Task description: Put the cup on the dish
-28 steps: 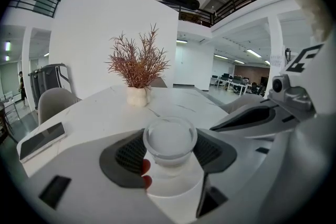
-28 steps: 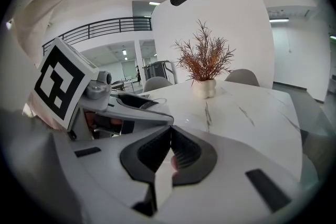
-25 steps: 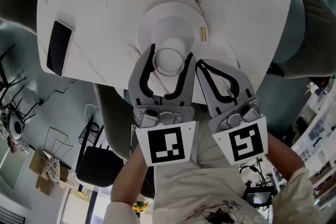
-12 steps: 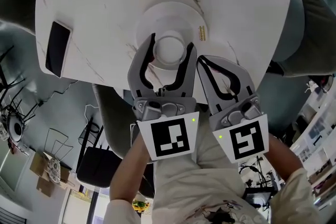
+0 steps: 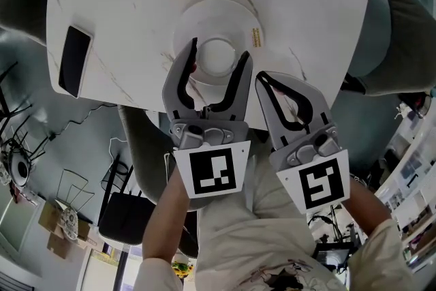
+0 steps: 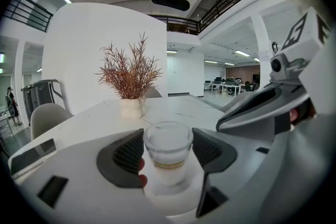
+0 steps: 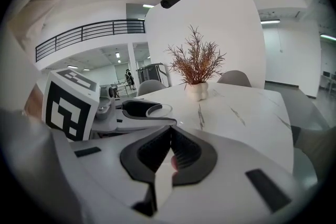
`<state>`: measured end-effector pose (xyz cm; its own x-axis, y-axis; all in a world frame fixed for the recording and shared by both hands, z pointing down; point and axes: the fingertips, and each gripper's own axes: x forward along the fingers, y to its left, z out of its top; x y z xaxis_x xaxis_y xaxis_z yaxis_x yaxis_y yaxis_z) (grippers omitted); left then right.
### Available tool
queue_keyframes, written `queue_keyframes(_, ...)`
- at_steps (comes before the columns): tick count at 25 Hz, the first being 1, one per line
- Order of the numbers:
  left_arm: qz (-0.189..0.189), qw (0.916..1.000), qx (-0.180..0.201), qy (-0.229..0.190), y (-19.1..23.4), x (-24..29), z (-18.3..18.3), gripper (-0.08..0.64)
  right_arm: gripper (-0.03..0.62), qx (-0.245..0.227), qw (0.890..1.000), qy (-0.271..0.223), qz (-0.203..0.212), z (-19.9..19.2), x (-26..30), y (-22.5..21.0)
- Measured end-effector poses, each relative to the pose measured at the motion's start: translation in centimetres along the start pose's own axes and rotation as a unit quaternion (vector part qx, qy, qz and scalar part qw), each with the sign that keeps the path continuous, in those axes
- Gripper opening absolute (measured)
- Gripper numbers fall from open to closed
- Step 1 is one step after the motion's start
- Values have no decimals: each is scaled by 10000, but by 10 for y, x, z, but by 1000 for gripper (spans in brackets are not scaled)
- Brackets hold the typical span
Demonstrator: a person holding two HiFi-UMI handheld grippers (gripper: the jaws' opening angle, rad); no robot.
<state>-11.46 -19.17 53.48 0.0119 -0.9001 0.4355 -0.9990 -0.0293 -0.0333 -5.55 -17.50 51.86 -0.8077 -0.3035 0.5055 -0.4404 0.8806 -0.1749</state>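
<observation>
A clear glass cup (image 5: 216,58) stands between the jaws of my left gripper (image 5: 218,51), which is shut on it. The cup is over the middle of the round white dish (image 5: 218,16) on the white marble table (image 5: 136,3). In the left gripper view the cup (image 6: 168,152) sits between both ribbed pads with the dish (image 6: 171,201) right under it; I cannot tell if its base touches. My right gripper (image 5: 263,82) is shut with nothing in it, just right of the left one at the table's near edge. Its closed pads (image 7: 181,152) fill the right gripper view.
A black phone (image 5: 73,61) lies on the table's left side. A dried plant in a white pot (image 6: 129,81) stands at the far side. A small gold item (image 5: 256,37) rests on the dish's right rim. Grey chairs (image 5: 402,17) ring the table.
My left gripper has carried the cup forward, from the dish's near edge to over its middle. The right gripper has stayed shut beside it.
</observation>
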Motion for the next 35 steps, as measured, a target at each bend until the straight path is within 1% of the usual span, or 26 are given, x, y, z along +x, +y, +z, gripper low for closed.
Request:
queue_keyframes(4,-16,9999,-147,-1,1,-6,0,279,5,-12,10000,-37,-35,1,-5,2)
queue_keyframes(8,-99,9999,-41,-45,2,-16,9,281,5,-80,9999,-68,-51,8,-14,10)
queue_keyframes(12,-192,9998,12,-65,3,-33,20,279,5,-89,9996,-211,-172,24,-23,14)
queue_keyframes(16,-38,9991,-350,-217,3,-54,37,279,5,-149,9990,-351,-235,43,-41,22)
queue_keyframes(20,-11,9982,-511,-317,4,-77,55,279,5,-214,9983,-460,-270,62,-53,40)
queue_keyframes(22,-159,9984,-448,-310,1,-88,63,279,5,-174,9983,-480,-270,69,-57,48)
queue_keyframes(25,-472,9979,-301,-328,-9,-104,78,278,5,48,9984,-499,-244,77,-65,57)
queue_keyframes(26,-512,9975,-331,-351,-11,-111,83,278,5,113,9983,-516,-257,80,-69,58)
queue_keyframes(27,-501,9970,-442,-394,-11,-119,87,278,5,116,9980,-548,-286,84,-72,60)
queue_keyframes(29,-409,9949,-779,-499,-10,-134,96,278,5,-7,9975,-629,-335,92,-80,65)
queue_keyframes(31,-379,9930,-971,-550,-10,-150,102,278,5,-87,9971,-686,-318,101,-89,76)
queue_keyframes(32,-391,9927,-995,-557,-11,-158,104,277,5,-94,9970,-703,-295,105,-94,82)
queue_keyframes(35,-489,9934,-875,-555,-13,-179,112,276,5,-31,9971,-728,-240,114,-106,98)
